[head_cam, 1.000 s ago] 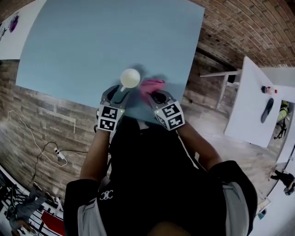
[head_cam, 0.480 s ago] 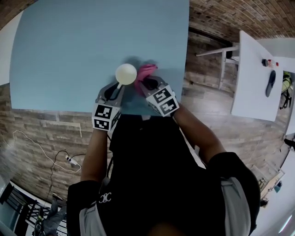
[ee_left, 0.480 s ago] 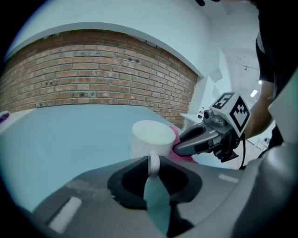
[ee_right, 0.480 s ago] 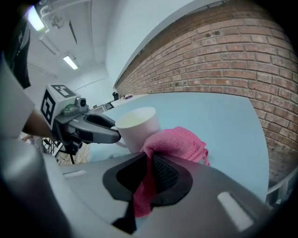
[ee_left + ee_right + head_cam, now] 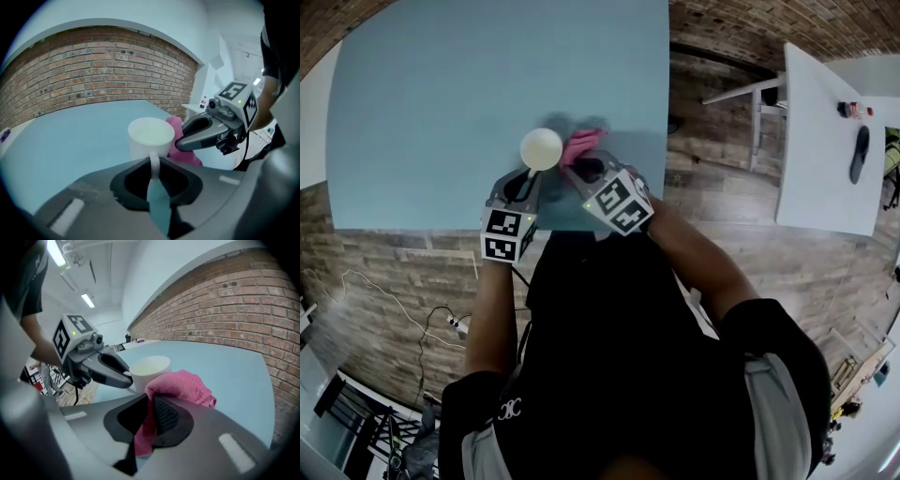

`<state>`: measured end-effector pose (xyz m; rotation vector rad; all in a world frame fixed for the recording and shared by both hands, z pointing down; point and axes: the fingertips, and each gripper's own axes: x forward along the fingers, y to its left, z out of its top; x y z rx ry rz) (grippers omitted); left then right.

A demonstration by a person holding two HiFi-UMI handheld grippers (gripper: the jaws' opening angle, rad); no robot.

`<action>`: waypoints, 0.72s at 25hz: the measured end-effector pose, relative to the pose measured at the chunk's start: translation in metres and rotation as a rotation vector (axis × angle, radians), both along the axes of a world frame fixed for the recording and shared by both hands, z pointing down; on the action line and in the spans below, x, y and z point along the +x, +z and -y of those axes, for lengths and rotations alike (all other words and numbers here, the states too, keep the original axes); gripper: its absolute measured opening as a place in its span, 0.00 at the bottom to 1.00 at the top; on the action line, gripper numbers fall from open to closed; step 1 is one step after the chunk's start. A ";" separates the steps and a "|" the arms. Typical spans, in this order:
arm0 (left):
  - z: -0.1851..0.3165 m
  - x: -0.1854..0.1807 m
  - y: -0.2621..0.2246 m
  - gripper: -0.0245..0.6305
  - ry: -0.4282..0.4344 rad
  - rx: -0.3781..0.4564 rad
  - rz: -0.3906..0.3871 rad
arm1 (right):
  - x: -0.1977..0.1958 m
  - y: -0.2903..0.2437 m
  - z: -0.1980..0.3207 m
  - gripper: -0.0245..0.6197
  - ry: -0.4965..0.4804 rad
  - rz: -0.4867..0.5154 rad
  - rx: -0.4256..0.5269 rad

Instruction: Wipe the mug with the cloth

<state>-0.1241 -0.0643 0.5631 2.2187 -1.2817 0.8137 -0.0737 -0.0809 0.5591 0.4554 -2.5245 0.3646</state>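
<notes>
A white mug (image 5: pixel 541 148) is held over the near part of the light-blue table (image 5: pixel 441 84). Its handle (image 5: pixel 154 165) sits between the jaws of my left gripper (image 5: pixel 154 174), which are closing on it. The mug (image 5: pixel 150 138) stands upright in the left gripper view. My right gripper (image 5: pixel 149 420) is shut on a pink cloth (image 5: pixel 180 386). That cloth (image 5: pixel 579 146) is bunched right beside the mug's (image 5: pixel 149 371) right side, close to touching. The right gripper (image 5: pixel 592 169) sits just right of the left gripper (image 5: pixel 525 180).
A white side table (image 5: pixel 825 141) with a dark object and a small bottle stands to the right. Wooden floor lies below the table's near edge, with a cable and plug strip (image 5: pixel 455 326) at lower left. A brick wall (image 5: pixel 93 65) runs behind the table.
The mug and cloth sit higher and further left in the head view. The cloth has come closer against the mug.
</notes>
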 end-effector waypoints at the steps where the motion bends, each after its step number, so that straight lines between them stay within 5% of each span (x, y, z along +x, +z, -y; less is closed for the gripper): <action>1: 0.000 0.001 0.000 0.12 -0.007 -0.004 -0.001 | -0.001 -0.008 0.000 0.09 0.003 0.022 -0.008; 8: 0.002 0.005 0.003 0.12 0.000 -0.018 0.037 | 0.000 -0.028 0.009 0.09 0.012 0.085 -0.031; 14: 0.003 0.006 0.003 0.12 0.028 -0.041 0.065 | 0.001 0.013 0.026 0.09 0.041 -0.024 -0.082; 18: -0.011 0.011 0.024 0.12 0.092 -0.140 0.118 | -0.002 -0.010 0.020 0.09 -0.012 0.029 -0.077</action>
